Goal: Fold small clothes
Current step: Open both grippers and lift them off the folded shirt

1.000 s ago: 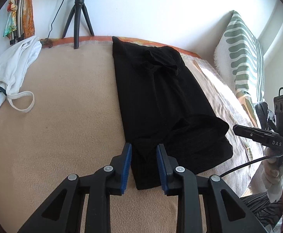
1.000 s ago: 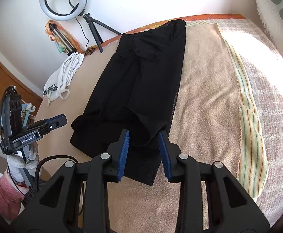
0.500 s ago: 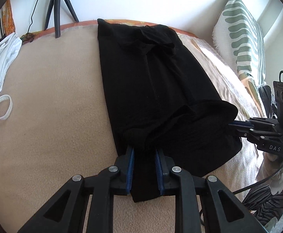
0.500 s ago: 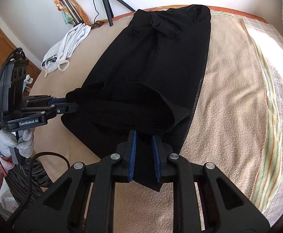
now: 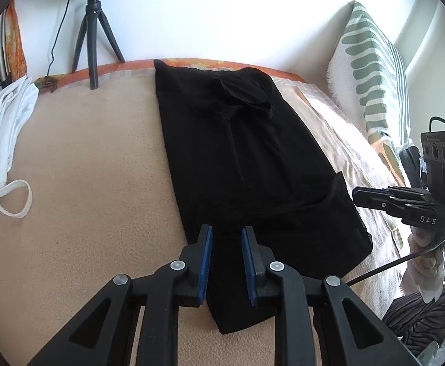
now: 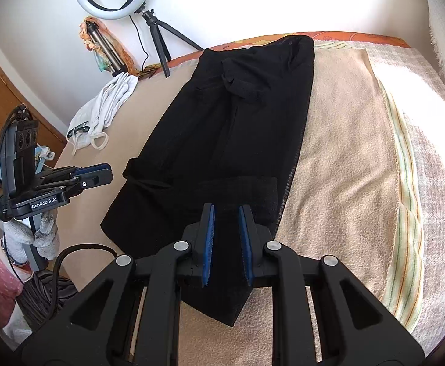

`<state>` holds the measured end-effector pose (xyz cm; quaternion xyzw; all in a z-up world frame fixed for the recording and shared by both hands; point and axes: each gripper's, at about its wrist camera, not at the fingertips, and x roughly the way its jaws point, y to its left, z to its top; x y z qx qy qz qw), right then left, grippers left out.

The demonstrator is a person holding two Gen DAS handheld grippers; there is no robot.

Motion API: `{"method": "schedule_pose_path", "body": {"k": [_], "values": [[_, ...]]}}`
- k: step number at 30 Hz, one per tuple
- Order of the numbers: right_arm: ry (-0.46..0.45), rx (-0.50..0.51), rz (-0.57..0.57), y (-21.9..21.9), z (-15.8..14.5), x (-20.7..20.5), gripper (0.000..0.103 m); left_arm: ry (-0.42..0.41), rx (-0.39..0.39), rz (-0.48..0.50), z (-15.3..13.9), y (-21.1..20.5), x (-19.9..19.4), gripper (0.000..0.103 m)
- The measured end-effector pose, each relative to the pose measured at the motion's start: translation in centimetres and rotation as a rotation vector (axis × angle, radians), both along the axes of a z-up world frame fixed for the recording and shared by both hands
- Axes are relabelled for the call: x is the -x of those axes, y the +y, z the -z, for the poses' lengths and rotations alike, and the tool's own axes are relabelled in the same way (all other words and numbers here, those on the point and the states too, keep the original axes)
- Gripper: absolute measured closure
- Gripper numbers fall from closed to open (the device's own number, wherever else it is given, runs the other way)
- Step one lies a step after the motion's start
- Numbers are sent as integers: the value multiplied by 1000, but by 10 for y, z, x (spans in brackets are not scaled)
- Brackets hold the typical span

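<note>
A long black garment (image 5: 240,158) lies flat on a beige blanket, its near end folded back on itself; it also shows in the right wrist view (image 6: 231,140). My left gripper (image 5: 227,262) is open, its blue pads over the garment's near left corner, holding nothing. My right gripper (image 6: 226,241) is open over the garment's near right part, empty. Each gripper shows in the other's view: the right one (image 5: 375,198) beside the garment's right edge, the left one (image 6: 97,177) beside its left edge.
A white garment (image 5: 2,122) lies at the blanket's left. A ring light on a black tripod (image 5: 94,39) stands at the far edge by the wall. A green-patterned pillow (image 5: 371,70) leans at the right. A striped towel (image 6: 405,189) covers the bed's right side.
Both grippers were shut on the garment's near end half a second ago and lifted it. Now both are open and the fold lies flat.
</note>
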<state>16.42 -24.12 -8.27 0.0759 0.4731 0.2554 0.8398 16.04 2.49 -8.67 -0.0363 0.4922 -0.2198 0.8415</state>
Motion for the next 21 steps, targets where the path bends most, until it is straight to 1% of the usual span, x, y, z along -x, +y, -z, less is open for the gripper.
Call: {"method": "schedule_pose_path", "body": {"k": [2,3,4,5,6,7,9,11,14,17,19,21], "values": [[9,12,-41,10,3,1,85,25,-9,43,7,-12,0,86],[16,14,-54,15,5,1,85,31,-19,47,11,-17,-2,86],[26,7,-62,18,7,-1,85,43,-18,41,15,-20,-7,86],[34,0,-57,21,9,-3,85,53,-10,28,18,-22,-14,86],[33,5,-39,22,11,-7,85,54,-18,8,21,-23,-21,86],[28,24,-15,22,12,-12,85,43,-35,-13,24,-24,-28,86],[-4,97,51,21,11,-21,85,3,-74,-38,25,-24,-40,86],[-19,132,101,15,10,-30,85,-18,-112,-77,24,-20,-49,86],[-32,138,129,5,6,-36,85,-16,-97,-115,21,-7,-53,87],[-55,141,136,-3,0,-34,82,-63,-121,-130,13,1,-49,85],[-56,122,145,-9,-3,-33,78,-77,-113,-140,7,6,-48,78],[-53,105,146,-12,-7,-35,74,-77,-96,-143,2,10,-50,75]]}}
